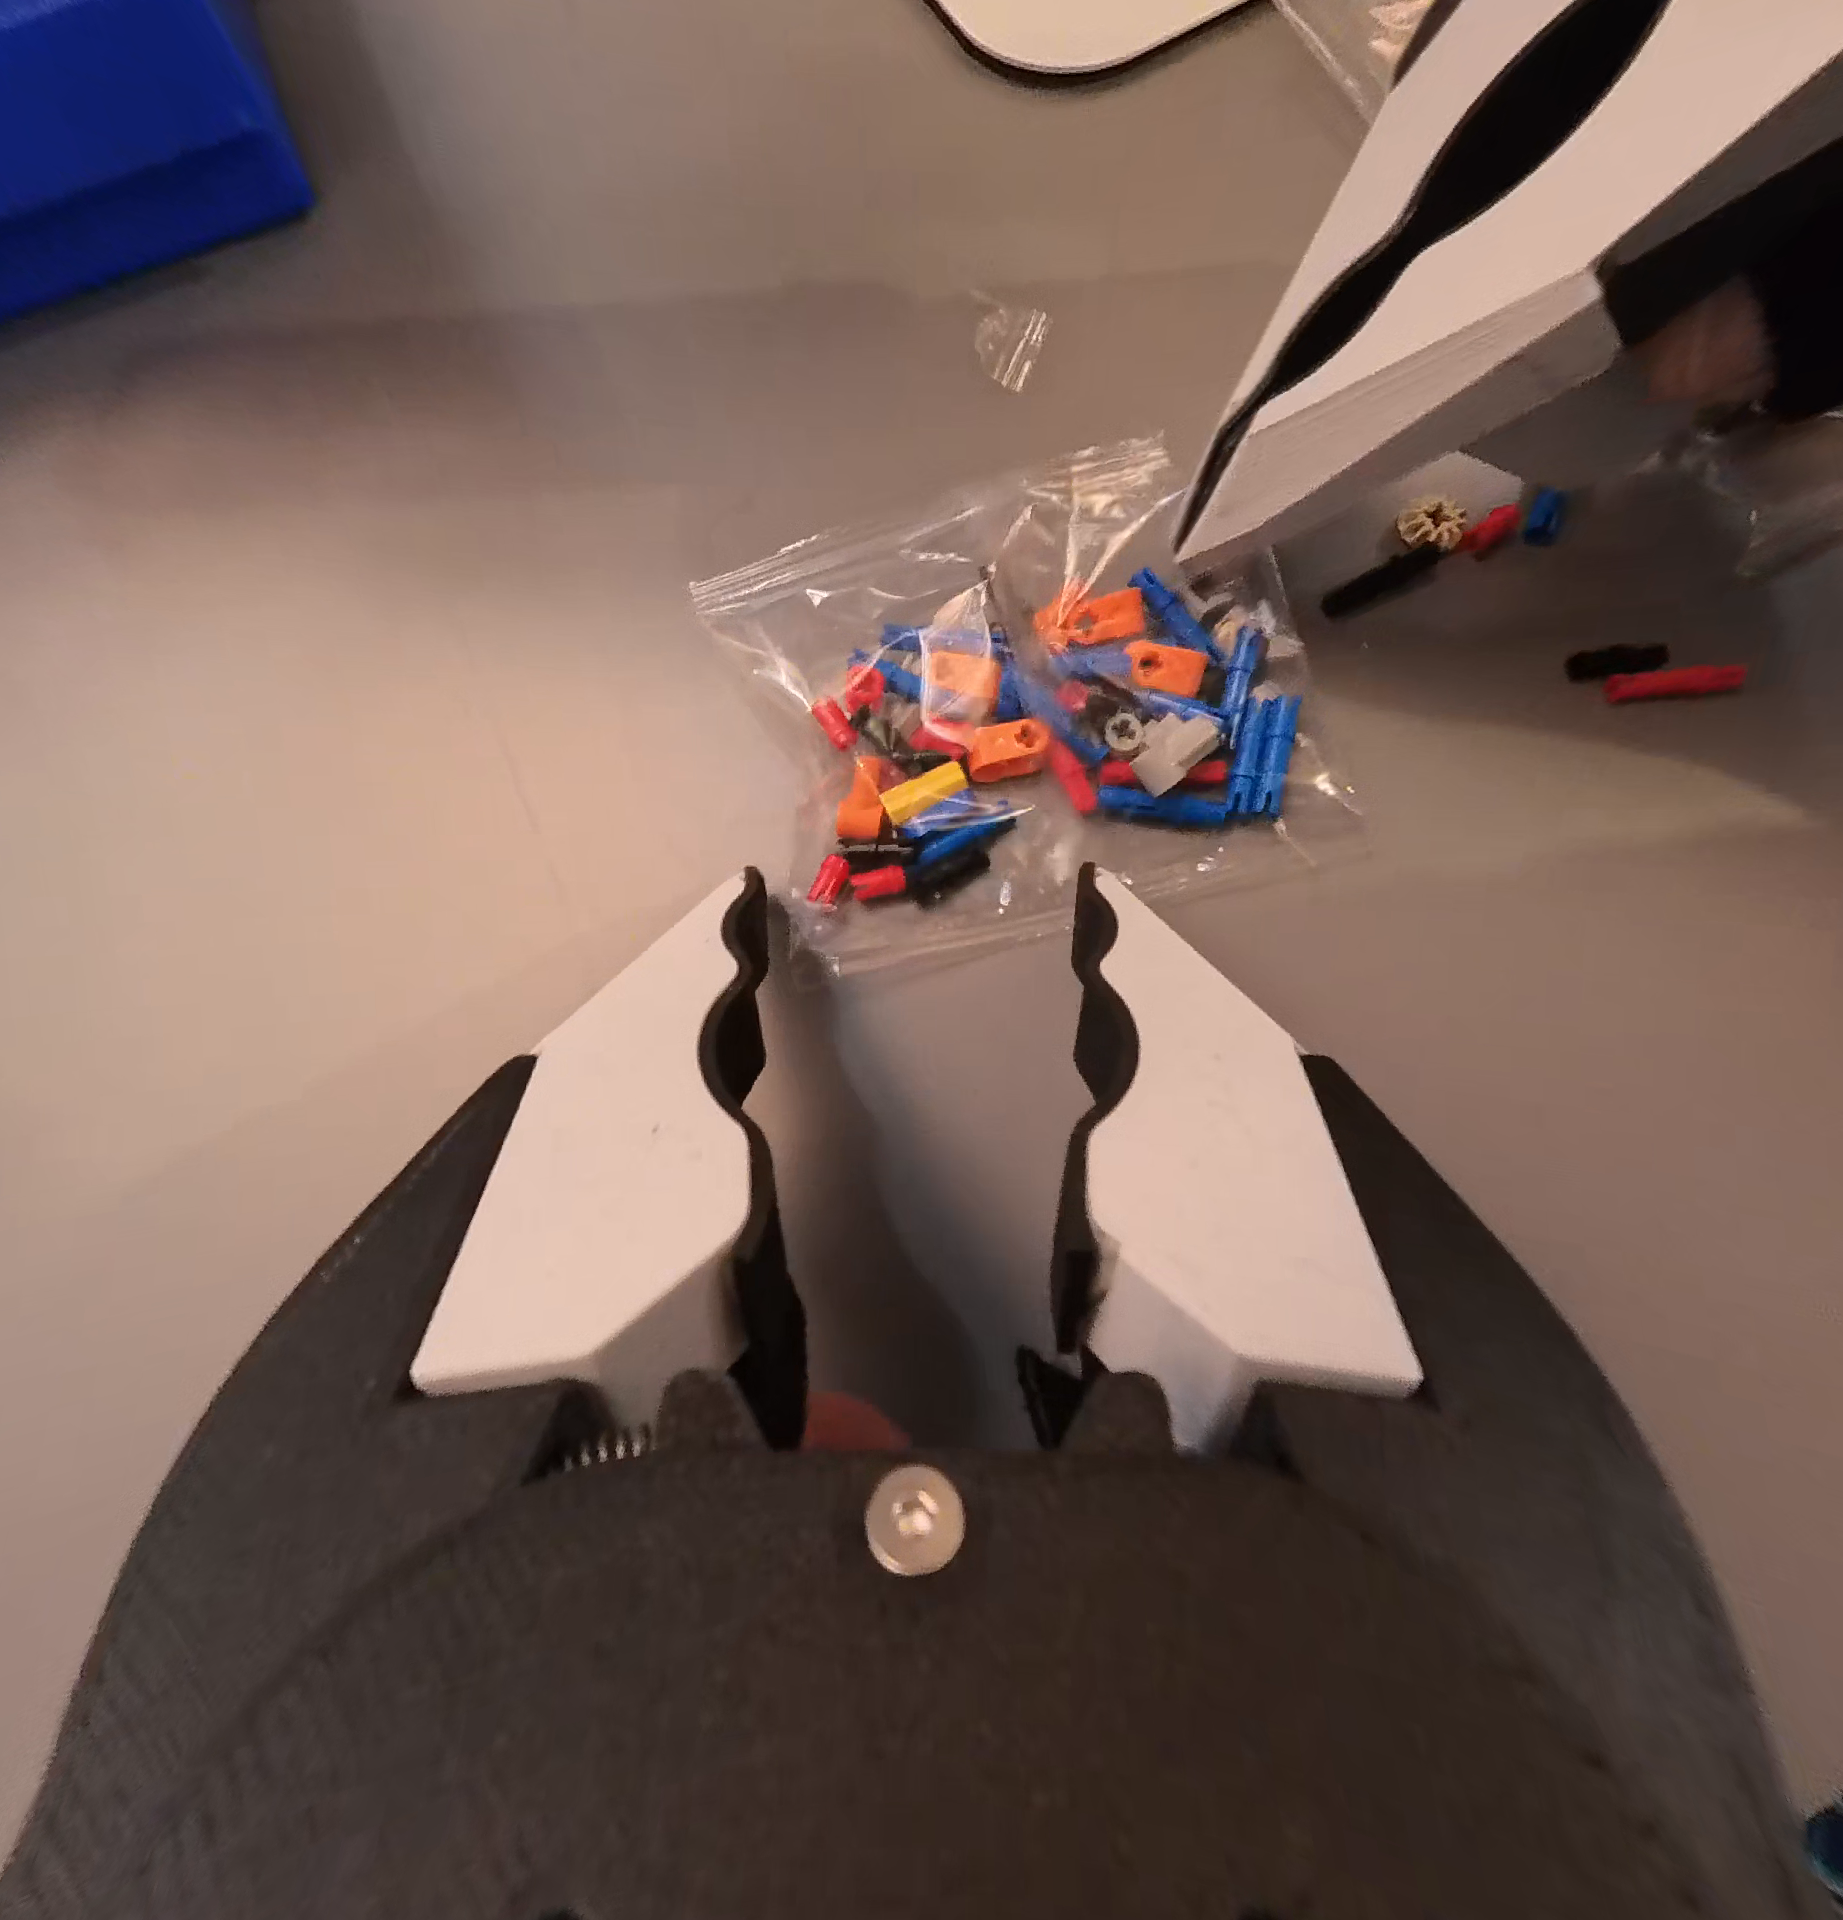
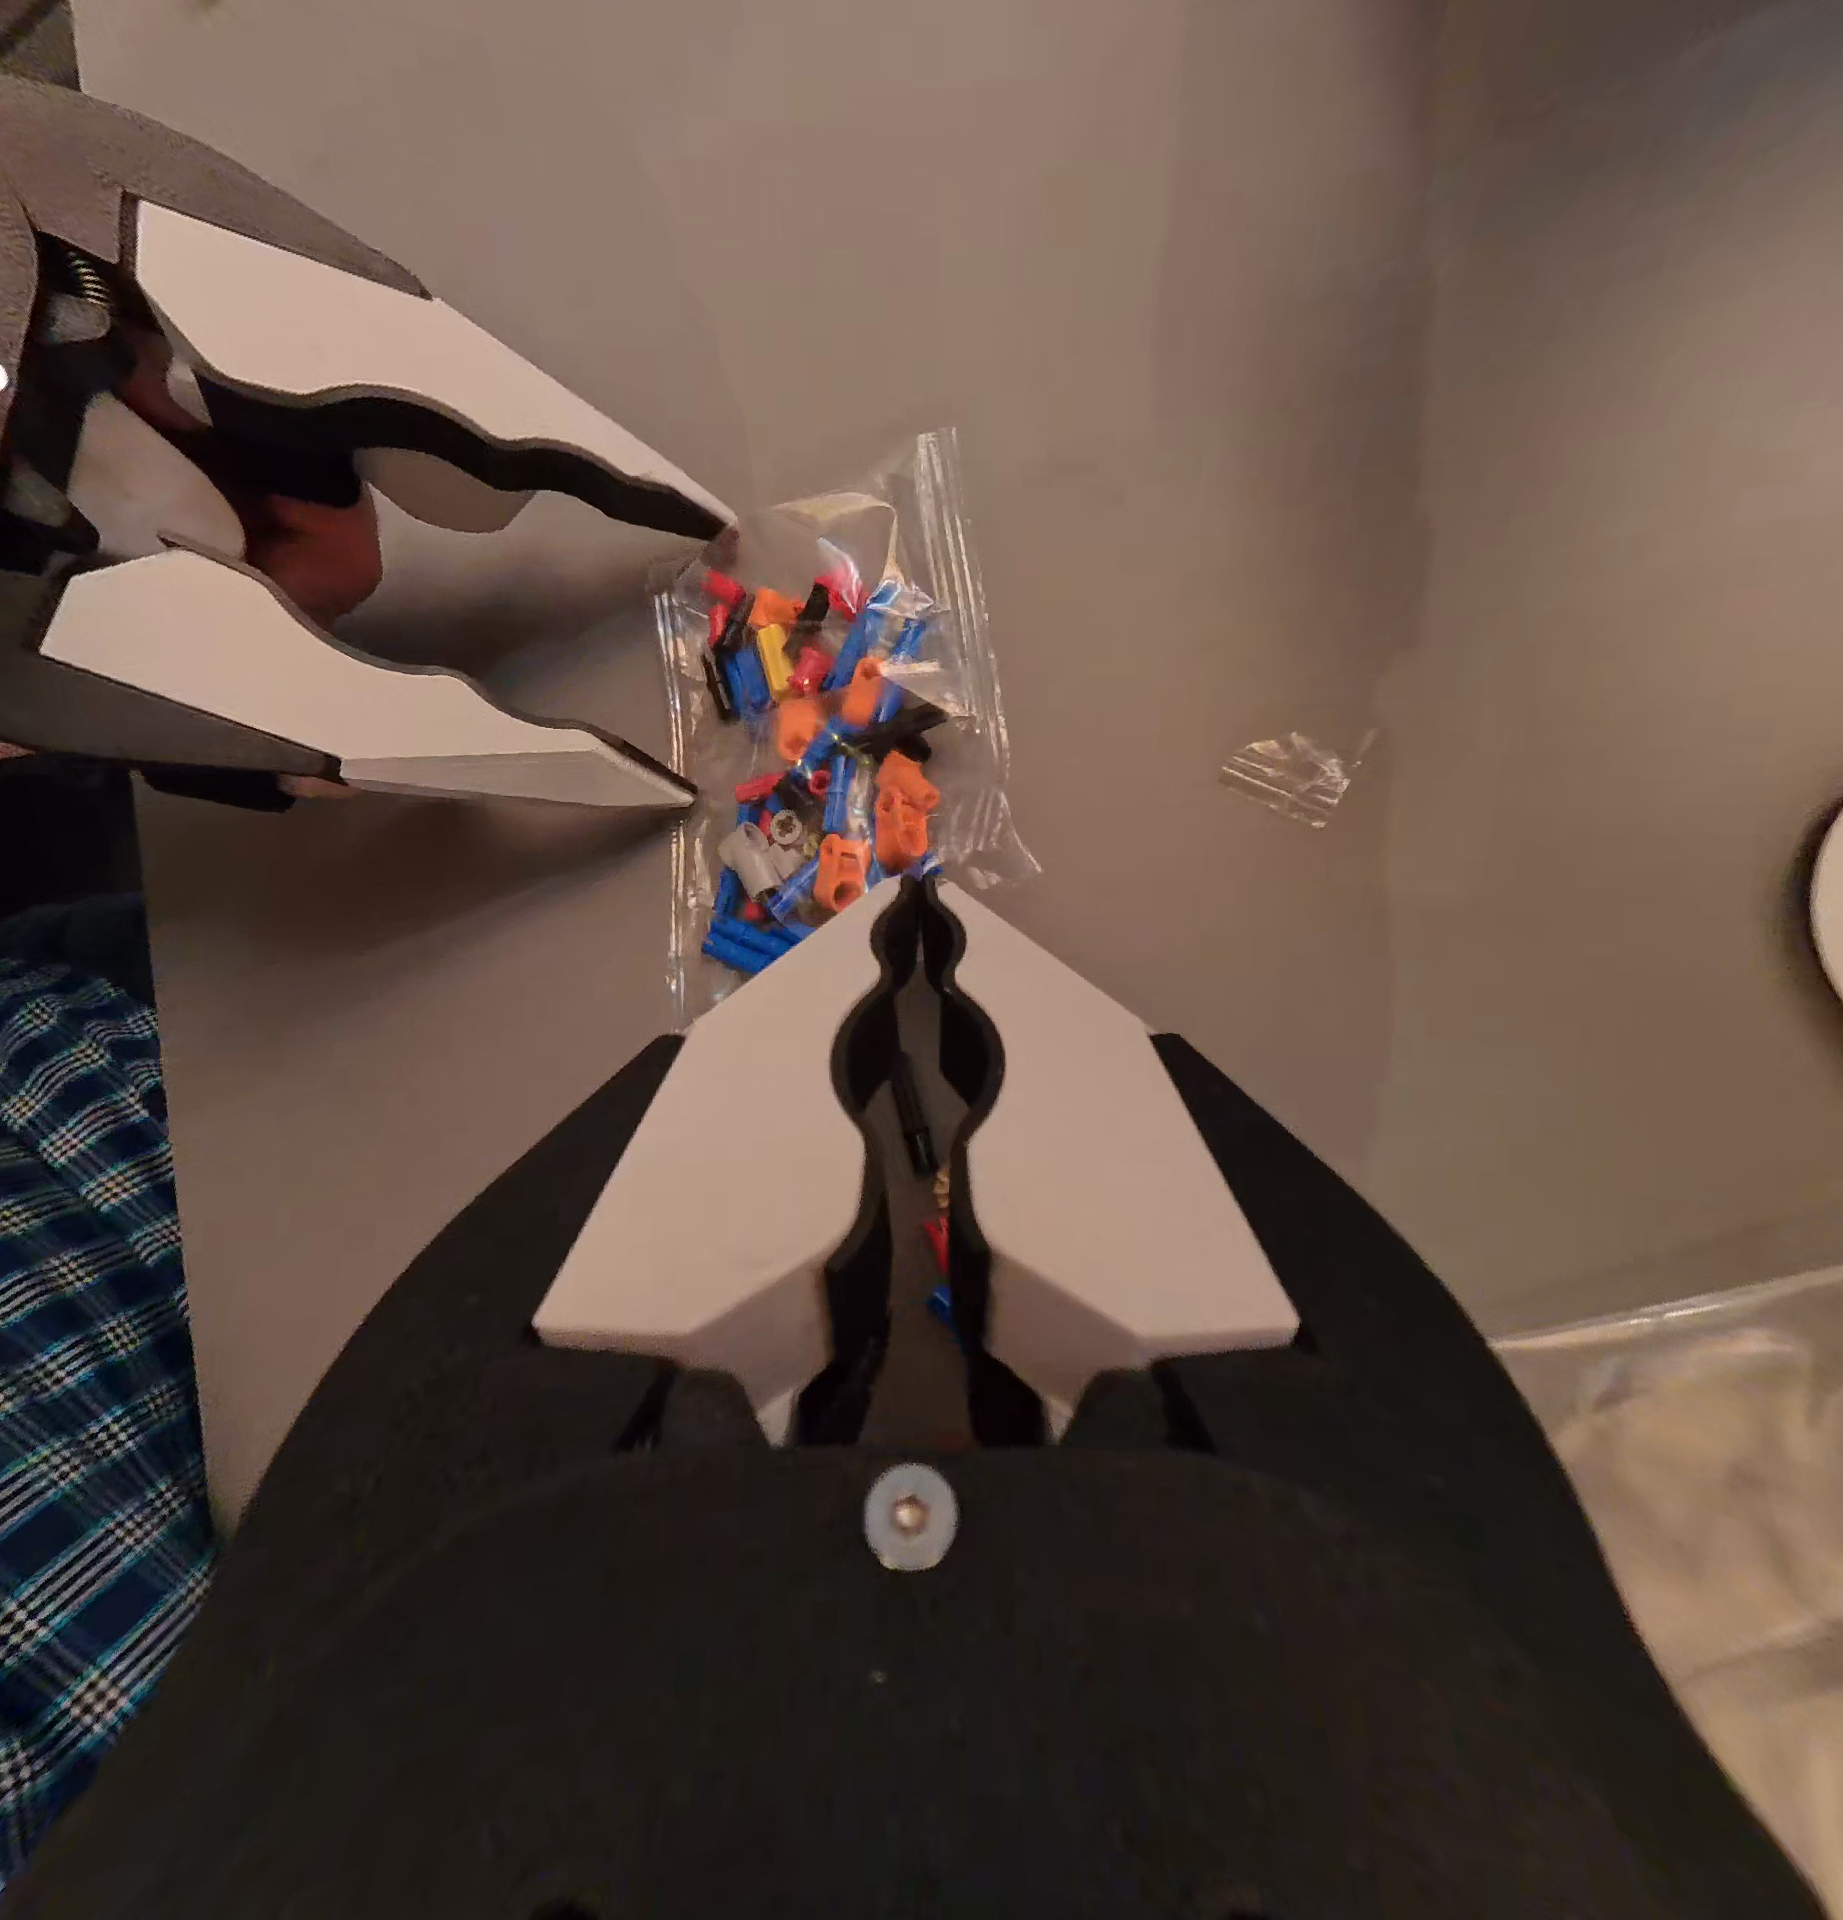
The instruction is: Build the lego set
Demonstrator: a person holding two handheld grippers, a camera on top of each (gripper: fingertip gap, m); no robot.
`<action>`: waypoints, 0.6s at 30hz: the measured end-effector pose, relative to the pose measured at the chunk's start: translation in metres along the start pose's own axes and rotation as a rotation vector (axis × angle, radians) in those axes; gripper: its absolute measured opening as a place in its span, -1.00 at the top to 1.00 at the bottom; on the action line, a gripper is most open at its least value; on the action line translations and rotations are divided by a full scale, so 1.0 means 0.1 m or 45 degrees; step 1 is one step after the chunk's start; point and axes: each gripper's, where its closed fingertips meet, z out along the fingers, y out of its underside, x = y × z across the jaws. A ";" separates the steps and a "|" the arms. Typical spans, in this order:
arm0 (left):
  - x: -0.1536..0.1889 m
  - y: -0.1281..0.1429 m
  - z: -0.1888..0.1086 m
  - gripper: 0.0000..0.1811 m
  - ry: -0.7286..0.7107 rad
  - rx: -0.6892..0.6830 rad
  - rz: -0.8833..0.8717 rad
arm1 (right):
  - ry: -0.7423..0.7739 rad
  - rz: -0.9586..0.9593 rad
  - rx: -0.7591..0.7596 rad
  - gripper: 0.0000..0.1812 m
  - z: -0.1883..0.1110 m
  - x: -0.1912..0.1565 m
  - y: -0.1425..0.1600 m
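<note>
Right tool (image 2: 917,883) pinched together at the parts bag's (image 1: 1010,727) corner; left tool (image 1: 922,914) spread apart beside it; loose pins (image 1: 1665,675) and torn plastic scrap (image 1: 1012,338) on the counter (image 1: 377,623)

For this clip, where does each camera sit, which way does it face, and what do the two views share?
Left wrist view: sits on the left gripper, looking down along its open jaws at the bag of lego pieces on the grey table.
Right wrist view: sits on the right gripper, jaws nearly closed at the bag's edge; a plaid sleeve shows.
Shared: the bag, the table, a torn plastic scrap, and each other's gripper.
</note>
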 end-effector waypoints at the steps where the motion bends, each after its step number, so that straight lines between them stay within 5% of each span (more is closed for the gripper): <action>1: 0.00 0.00 0.00 0.38 0.001 0.002 -0.002 | -0.001 0.001 0.006 1.00 -0.01 -0.01 0.00; 18: 0.15 -0.06 -0.03 0.32 0.209 0.028 -0.083 | 0.062 -0.024 0.045 1.00 -0.09 -0.33 0.20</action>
